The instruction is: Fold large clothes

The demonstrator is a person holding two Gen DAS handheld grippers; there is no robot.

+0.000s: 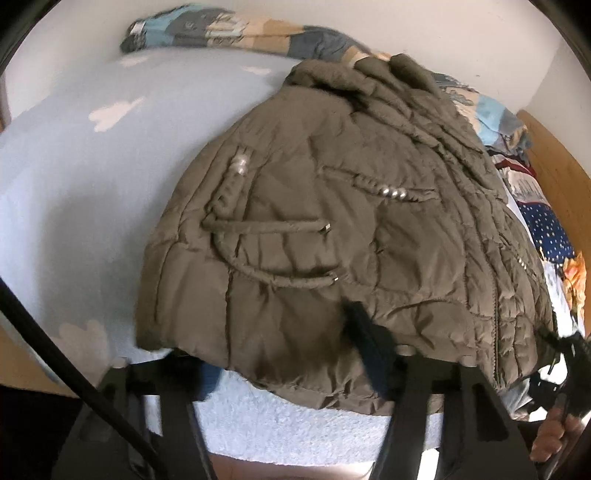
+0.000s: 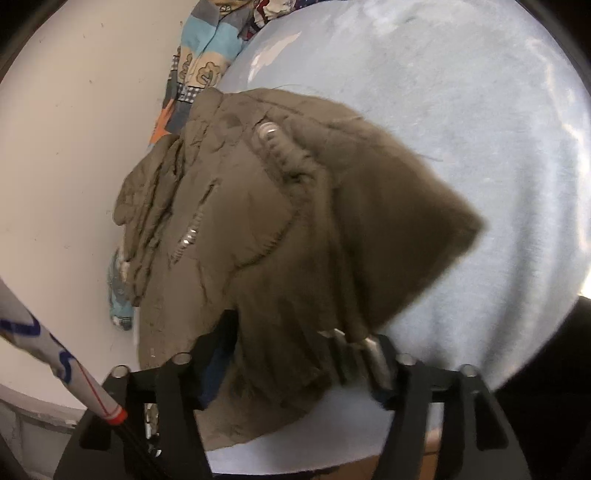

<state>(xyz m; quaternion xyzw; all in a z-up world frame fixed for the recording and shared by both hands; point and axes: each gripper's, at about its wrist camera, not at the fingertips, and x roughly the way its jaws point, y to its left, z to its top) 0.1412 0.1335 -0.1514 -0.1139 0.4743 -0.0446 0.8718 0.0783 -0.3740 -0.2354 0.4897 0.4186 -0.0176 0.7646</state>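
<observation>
An olive-brown quilted jacket (image 1: 332, 229) lies folded on a light blue bed sheet (image 1: 74, 177), drawstrings and metal snaps showing on top. My left gripper (image 1: 280, 354) is open, its jaws wide apart at the jacket's near hem; the right finger (image 1: 369, 350) lies against the fabric. In the right wrist view the jacket (image 2: 258, 221) fills the middle, a folded corner pointing right. My right gripper (image 2: 299, 369) is open with the jacket's near edge and a metal-tipped cord lying between its fingers (image 2: 218, 362).
A patchwork quilt (image 1: 229, 33) lies bunched along the white wall behind the jacket and also shows in the right wrist view (image 2: 207, 55). Colourful bedding (image 1: 543, 221) is piled at the right. A wooden bed frame (image 1: 554, 155) borders it.
</observation>
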